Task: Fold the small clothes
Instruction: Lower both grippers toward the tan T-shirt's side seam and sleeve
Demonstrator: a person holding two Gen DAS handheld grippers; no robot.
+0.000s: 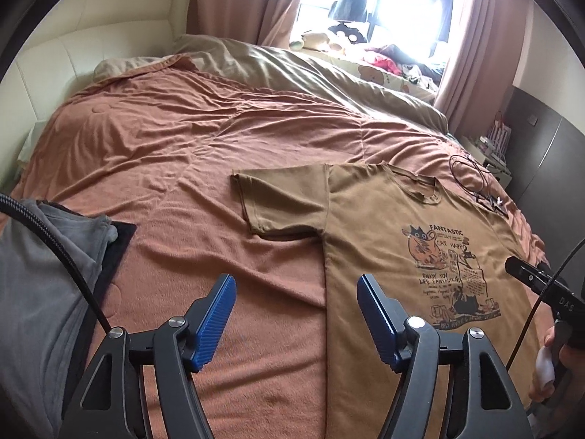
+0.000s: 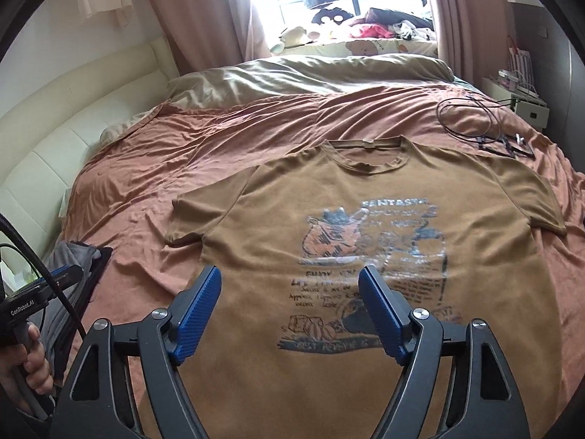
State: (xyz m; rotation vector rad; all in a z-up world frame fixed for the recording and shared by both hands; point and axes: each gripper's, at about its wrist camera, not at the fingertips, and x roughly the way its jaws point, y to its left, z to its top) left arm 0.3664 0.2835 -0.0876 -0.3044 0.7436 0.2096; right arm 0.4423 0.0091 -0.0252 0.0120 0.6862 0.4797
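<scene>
A brown T-shirt (image 2: 329, 197) with a cat print lies flat, face up, on the orange bedspread (image 1: 164, 153), collar away from me and both sleeves spread. My left gripper (image 1: 297, 280) is open and empty above the bedspread at the shirt's left side edge (image 1: 325, 274), below its left sleeve (image 1: 281, 201). Its right finger (image 1: 376, 314) hangs over the shirt. My right gripper (image 2: 290, 270) is open and empty over the lower middle of the shirt, just above the printed text. A hand (image 2: 33, 358) holds the left tool at the left edge of the right wrist view.
A grey garment on a dark one (image 1: 65, 256) lies at the bed's left. Black cables and a small dark frame (image 2: 486, 131) rest right of the collar. A beige duvet (image 2: 292, 77), cream headboard (image 2: 73, 117), nightstand (image 2: 530, 106) and a cluttered window sill (image 2: 365, 33) lie beyond.
</scene>
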